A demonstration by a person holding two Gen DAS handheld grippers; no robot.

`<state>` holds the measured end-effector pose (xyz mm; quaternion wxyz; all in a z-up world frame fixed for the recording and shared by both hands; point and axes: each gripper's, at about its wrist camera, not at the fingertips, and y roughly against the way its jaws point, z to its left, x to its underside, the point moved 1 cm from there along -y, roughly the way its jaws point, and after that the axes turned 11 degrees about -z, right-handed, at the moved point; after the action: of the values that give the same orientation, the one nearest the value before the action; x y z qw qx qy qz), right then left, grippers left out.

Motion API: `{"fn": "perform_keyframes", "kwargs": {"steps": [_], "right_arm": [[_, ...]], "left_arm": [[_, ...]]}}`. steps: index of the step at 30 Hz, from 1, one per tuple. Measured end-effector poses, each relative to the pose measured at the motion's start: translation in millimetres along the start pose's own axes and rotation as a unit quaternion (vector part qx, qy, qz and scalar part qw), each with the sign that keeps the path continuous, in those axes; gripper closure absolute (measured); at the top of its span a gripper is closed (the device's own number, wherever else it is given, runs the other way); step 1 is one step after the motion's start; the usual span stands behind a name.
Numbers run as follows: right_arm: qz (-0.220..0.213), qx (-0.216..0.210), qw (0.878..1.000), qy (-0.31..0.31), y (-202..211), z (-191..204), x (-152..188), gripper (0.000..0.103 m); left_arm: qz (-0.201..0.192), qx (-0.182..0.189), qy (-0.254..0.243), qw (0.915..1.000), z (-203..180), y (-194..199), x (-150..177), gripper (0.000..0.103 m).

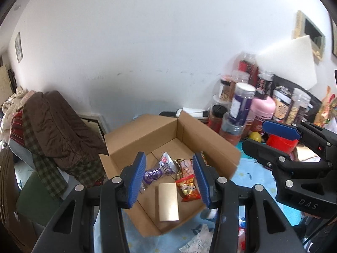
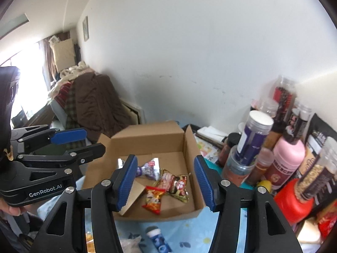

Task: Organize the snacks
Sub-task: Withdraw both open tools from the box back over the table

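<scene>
Two grippers: both hovering above the open cardboard box [image 1: 202,135], nothing between the fingers of either.
Left gripper [image 1: 169,180]: blue pads standing wide apart, empty, sitting over the near part of the box.
Right gripper [image 2: 165,182]: pads also spread apart, empty, pointing into the box; showing at the right in the left wrist view.
Box: sitting flaps-up on a light blue patterned cloth [image 1: 250,175], snacks lying loose on its floor.
Purple-white packet [image 1: 160,169]: lying at the left of the box floor, partly hidden behind the left pad in both views.
Gold box [image 1: 168,202]: lying flat at the near side of the box floor.
Red-orange snack bag [image 2: 153,199]: lying near the front wall, just beside the gold box.
Pink-brown wrapped snacks [image 2: 175,184]: lying right of centre, touching the red-orange bag.
Jars and bottles: crowding the right side outside the box, against the wall; purple-label jar [image 2: 252,139] standing upright, pink bottle [image 2: 284,160] and red container [image 2: 293,200] nearer.
Blue-white tube [image 2: 159,240]: lying on the cloth near the box front.
Brown jacket [image 1: 56,126]: draping over a chair at far left.
</scene>
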<state>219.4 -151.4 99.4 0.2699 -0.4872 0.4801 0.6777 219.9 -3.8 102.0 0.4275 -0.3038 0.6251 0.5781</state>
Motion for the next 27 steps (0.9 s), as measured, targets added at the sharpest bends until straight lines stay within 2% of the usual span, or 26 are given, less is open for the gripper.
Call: {"fn": "perform_keyframes", "kwargs": {"steps": [4, 9, 11, 16, 17, 19, 20, 22, 27], "right_arm": [[-0.02, 0.01, 1.0, -0.001, 31, 3, 0, 0.04], [-0.032, 0.016, 0.999, -0.006, 62, 6, 8, 0.039], [-0.034, 0.017, 0.999, -0.01, 75, 8, 13, 0.034], [-0.039, 0.024, 0.999, -0.02, 101, 10, 24, 0.03], [-0.042, 0.026, 0.999, -0.022, 108, 11, 27, 0.029], [-0.044, 0.027, 0.998, -0.022, 118, 14, 32, 0.029], [-0.045, 0.029, 0.998, -0.021, 123, 16, 34, 0.028], [-0.046, 0.031, 0.998, -0.019, 132, 19, 39, 0.025], [-0.046, 0.035, 0.998, -0.02, 152, 25, 52, 0.018]], "left_arm": [[-0.016, 0.007, -0.002, 0.9998, -10, 29, 2, 0.057], [-0.033, 0.012, -0.006, 0.9994, -20, 55, 8, 0.057], [-0.037, 0.019, -0.005, 0.9991, -25, 66, 12, 0.057], [-0.044, 0.026, -0.007, 0.9987, -34, 90, 22, 0.056], [-0.045, 0.027, -0.006, 0.9986, -35, 96, 25, 0.053], [-0.052, 0.031, -0.003, 0.9982, -38, 106, 30, 0.033], [-0.059, 0.031, -0.001, 0.9978, -38, 113, 33, 0.03], [-0.067, 0.029, -0.001, 0.9973, -41, 124, 37, 0.027], [-0.065, 0.027, -0.003, 0.9975, -47, 146, 53, 0.026]]}}
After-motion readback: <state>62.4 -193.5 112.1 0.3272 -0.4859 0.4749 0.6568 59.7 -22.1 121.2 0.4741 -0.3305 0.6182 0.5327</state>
